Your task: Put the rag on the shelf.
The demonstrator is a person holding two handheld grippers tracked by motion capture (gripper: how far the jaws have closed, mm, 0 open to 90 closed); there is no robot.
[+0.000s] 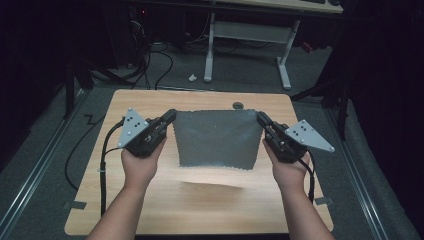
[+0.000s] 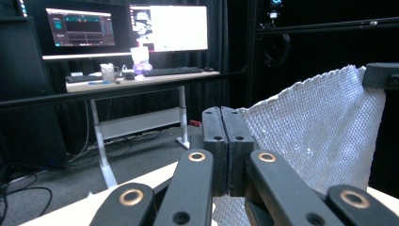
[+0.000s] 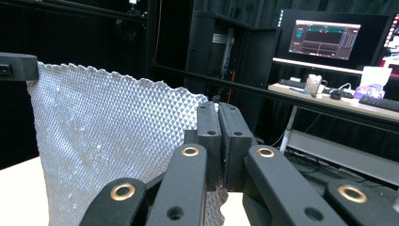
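Observation:
A grey, waffle-textured cloth [image 1: 216,137] hangs spread out above the wooden table [image 1: 200,205], held up by its two top corners. My left gripper [image 1: 171,116] is shut on the cloth's top left corner, and my right gripper [image 1: 260,118] is shut on the top right corner. In the left gripper view the closed jaws pinch the cloth [image 2: 320,127], which stretches off to the right toward the other gripper's tip [image 2: 380,75]. The right gripper view has the cloth [image 3: 108,136] running left from its closed jaws. The cloth's lower edge hangs free above its shadow on the table.
A small dark round fitting [image 1: 238,105] sits at the table's far edge. Beyond the table stands a white-legged desk [image 1: 250,40] with cables on the floor. A desk with monitors [image 2: 127,28] and a keyboard stands farther off. Dark curtains surround the area.

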